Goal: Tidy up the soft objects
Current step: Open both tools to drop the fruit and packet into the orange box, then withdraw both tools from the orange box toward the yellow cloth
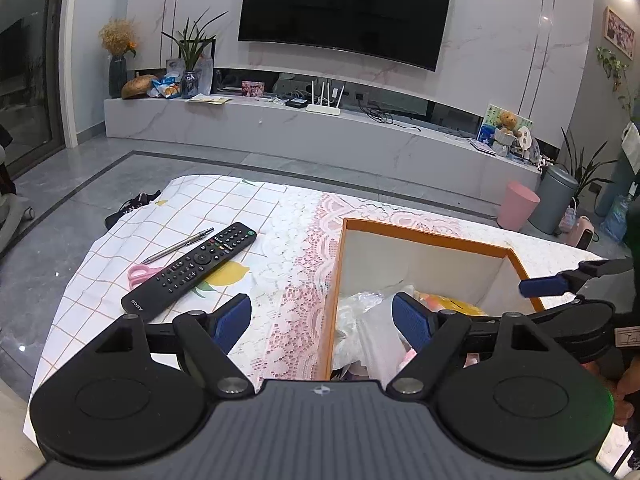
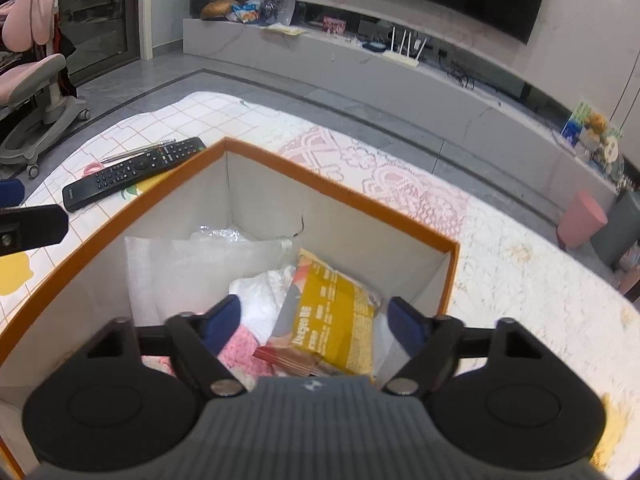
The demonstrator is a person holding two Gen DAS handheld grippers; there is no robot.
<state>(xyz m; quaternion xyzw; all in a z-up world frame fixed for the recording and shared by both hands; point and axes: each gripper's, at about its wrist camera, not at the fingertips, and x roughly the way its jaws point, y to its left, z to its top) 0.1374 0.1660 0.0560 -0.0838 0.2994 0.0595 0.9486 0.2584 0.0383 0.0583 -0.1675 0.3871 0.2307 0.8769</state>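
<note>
A: Where are my grippers?

B: I see my left gripper with jaws spread wide and nothing between them, straddling the near left wall of the orange-rimmed box. My right gripper hangs over the box's opening, jaws spread too, pinching nothing.

A: And the soft things?

B: All inside the box: a yellow packet lies tilted near the right wall, a white cloth just left of it, a pink knit piece nearest me, and a clear plastic bag against the left wall.

A: Anything outside?

B: A black remote, a pen and pink scissors lie left of the box on the tablecloth.
</note>
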